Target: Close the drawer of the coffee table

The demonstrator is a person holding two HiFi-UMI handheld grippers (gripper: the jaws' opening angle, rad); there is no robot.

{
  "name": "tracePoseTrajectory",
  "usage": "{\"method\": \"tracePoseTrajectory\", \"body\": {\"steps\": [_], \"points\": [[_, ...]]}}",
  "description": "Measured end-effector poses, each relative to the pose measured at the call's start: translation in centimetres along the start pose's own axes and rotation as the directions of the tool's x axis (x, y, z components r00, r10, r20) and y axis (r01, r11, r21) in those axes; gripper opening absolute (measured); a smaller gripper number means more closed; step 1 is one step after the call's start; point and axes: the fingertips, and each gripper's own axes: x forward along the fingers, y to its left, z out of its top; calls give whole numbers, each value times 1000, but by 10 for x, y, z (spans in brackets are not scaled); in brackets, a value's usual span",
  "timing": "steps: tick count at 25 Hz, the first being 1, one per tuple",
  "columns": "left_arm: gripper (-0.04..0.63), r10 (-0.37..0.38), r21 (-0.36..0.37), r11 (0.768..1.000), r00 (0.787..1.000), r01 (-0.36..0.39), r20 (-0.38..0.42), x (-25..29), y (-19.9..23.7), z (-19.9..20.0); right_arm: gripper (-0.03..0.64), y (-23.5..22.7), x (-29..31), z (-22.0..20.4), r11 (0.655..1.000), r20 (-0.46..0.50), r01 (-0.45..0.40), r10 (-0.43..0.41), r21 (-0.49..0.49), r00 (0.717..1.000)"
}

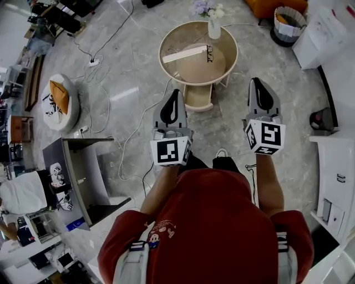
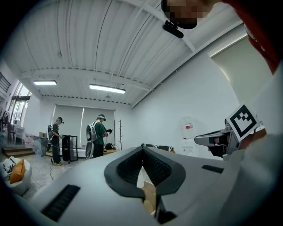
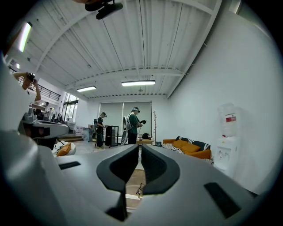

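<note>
The left gripper (image 2: 142, 149) has its jaws closed tip to tip with nothing between them. The right gripper (image 3: 138, 146) has only a thin slit between its jaws, and it holds nothing either. The person holds both level, side by side, pointing at the coffee table (image 1: 165, 34).

The drawer (image 1: 198, 99) is open. It is pulled out from under the table's near edge towards the person, and its pale wooden floor shows. From overhead the left gripper's tips (image 1: 176, 91) line up just left of the drawer, and the right gripper (image 1: 254, 82) is well off to its right.

On the round tan top, a white vase (image 1: 214, 28) of flowers stands at the far edge and a pair of glasses (image 1: 209, 54) lies near the middle. On the floor beyond the table's right side, a basket (image 1: 293, 12) holds something orange.
</note>
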Motion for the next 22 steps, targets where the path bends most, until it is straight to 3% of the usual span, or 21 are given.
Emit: {"method": "tracePoseTrajectory", "body": {"steps": [6,12,18,22], "points": [[14,-31,0,1000,999,31,24,8,60,2,32,49,29,16,999,16,34,-34,-32,999],[14,-72,73,995,997,74,-31,6,136,-8,32,118,62,30,997,34,56,-55,-44,998],[14,-64,58,996,998,65,-19,5,208,-21,32,175,91,23,995,11,66,-65,-72,998],[14,-75,80,994,996,78,-44,6,233,-44,32,200,104,3,996,-19,64,-65,-67,998]]}}
